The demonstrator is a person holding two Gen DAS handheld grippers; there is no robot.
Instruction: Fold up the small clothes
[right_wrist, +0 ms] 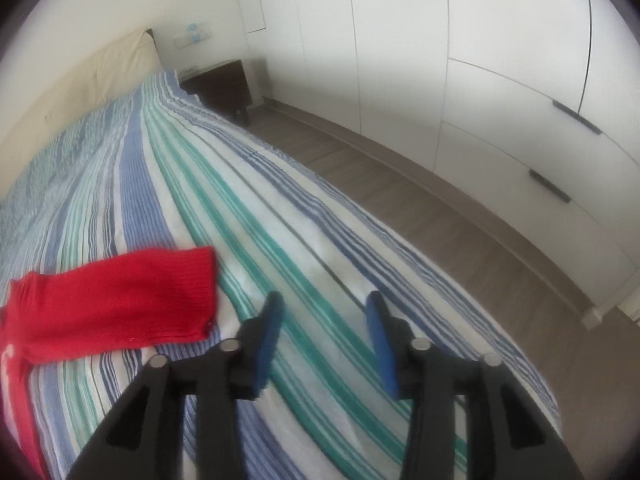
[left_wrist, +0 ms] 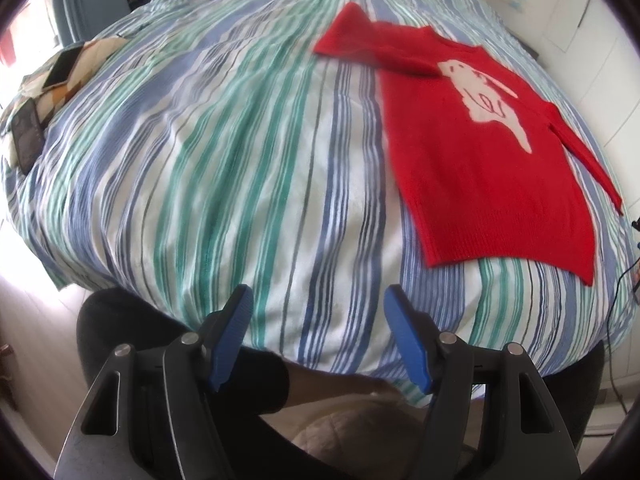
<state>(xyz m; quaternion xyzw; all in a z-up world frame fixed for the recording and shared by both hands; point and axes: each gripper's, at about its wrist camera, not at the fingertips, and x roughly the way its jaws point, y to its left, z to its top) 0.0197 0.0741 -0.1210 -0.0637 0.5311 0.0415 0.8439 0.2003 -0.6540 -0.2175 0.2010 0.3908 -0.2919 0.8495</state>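
A small red knitted sweater (left_wrist: pixel 484 152) with a pale animal figure on its front lies flat on the striped bedspread (left_wrist: pixel 224 152), at the right of the left wrist view. One sleeve lies folded across its upper chest; the other runs down the right side. My left gripper (left_wrist: pixel 318 308) hovers open over the near edge of the bed, left of and below the sweater's hem, with nothing between its blue pads. In the right wrist view a red sleeve (right_wrist: pixel 116 300) lies just left of my right gripper (right_wrist: pixel 324 308), which stands open over bare bedspread (right_wrist: pixel 248 208) and is empty.
Two phones (left_wrist: pixel 60 68) (left_wrist: pixel 27 136) rest on a patterned cloth at the bed's far left. A dark-clothed leg of the person (left_wrist: pixel 168 352) shows under the left gripper. White wardrobe doors (right_wrist: pixel 500 80), wooden floor (right_wrist: pixel 420 208) and a dark nightstand (right_wrist: pixel 224 84) flank the bed's right side.
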